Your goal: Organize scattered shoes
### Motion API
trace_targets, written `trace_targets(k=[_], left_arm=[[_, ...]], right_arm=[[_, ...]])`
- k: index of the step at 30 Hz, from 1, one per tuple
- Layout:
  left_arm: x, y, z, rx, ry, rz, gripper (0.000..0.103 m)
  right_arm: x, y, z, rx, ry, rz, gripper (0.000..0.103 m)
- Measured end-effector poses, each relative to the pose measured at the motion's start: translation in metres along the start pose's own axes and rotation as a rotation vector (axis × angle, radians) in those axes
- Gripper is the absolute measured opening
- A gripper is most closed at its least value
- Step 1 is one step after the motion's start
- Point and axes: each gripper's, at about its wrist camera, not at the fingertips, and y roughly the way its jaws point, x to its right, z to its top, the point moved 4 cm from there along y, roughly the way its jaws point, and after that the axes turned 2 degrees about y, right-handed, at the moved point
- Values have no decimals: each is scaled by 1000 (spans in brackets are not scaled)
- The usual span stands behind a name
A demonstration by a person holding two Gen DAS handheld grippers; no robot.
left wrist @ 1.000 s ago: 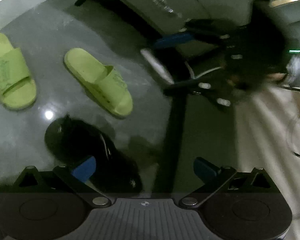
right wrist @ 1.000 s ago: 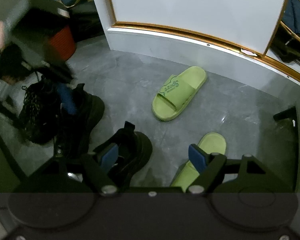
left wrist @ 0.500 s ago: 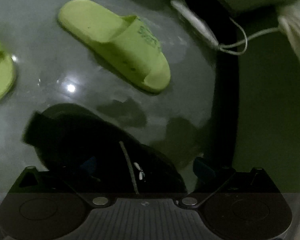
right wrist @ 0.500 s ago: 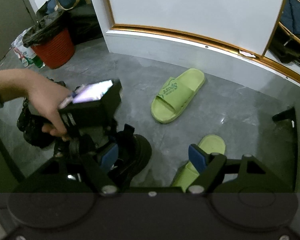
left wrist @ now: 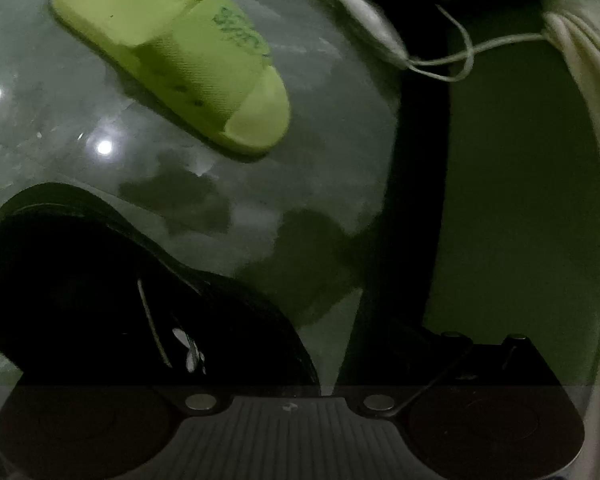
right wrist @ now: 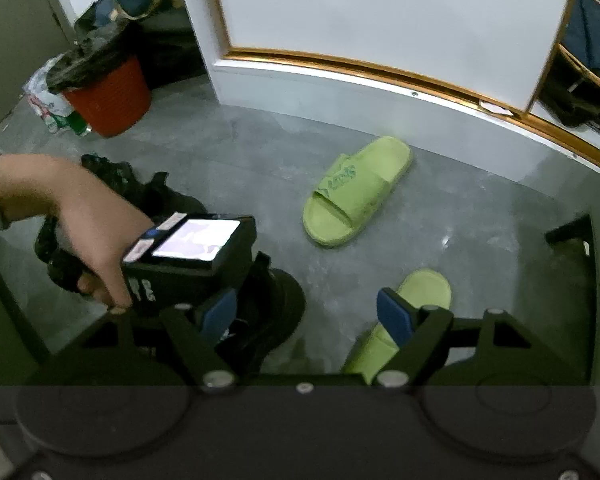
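In the left wrist view a black shoe fills the lower left and covers my left finger; the right finger is lost in dark shadow, so the jaw state is unclear. A lime green slipper lies on the floor beyond it. In the right wrist view my right gripper is open and empty above the floor. My left gripper's body, held by a hand, sits low over the black shoe. One green slipper lies ahead; the other green slipper lies by my right finger.
A second black shoe lies behind the hand. A red bin with a black bag stands at the back left. A white wall panel with gold trim bounds the grey floor. Dark furniture and white cords are at the right.
My left gripper has dropped down onto the black shoe, which now hides its left finger. The right gripper has stayed still and open.
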Motion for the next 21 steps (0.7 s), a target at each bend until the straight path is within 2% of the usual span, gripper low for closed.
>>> trace_targets(k=[1,2,3,4,5,10,17,21], left_arm=[[-1,1,0,-5,0,17,69],[-2,1,0,-10,0,38,47],[-6,0,-5,-20,-1,70,33],[-9,-1,-9,-26,-2,93,31],[-10,-3,-11,-18,-4,81,27],[-16,-11,-21,7,-18,31,23],[-10,-18,-26,-24,-3,35,20],[-15,-27,-36,-26,-15,61,20]], right_arm=[[0,0,0,1,1,0,76],[0,0,0,1,2,0,76],[1,-1,0,2,4,-1,76],[1,-1,0,3,5,-1,76],[1,-1,-1,4,6,-1,76],[2,-2,-1,7,12,-2,76],[4,-3,-2,12,21,-4,76],[5,-4,-2,15,26,-5,76]])
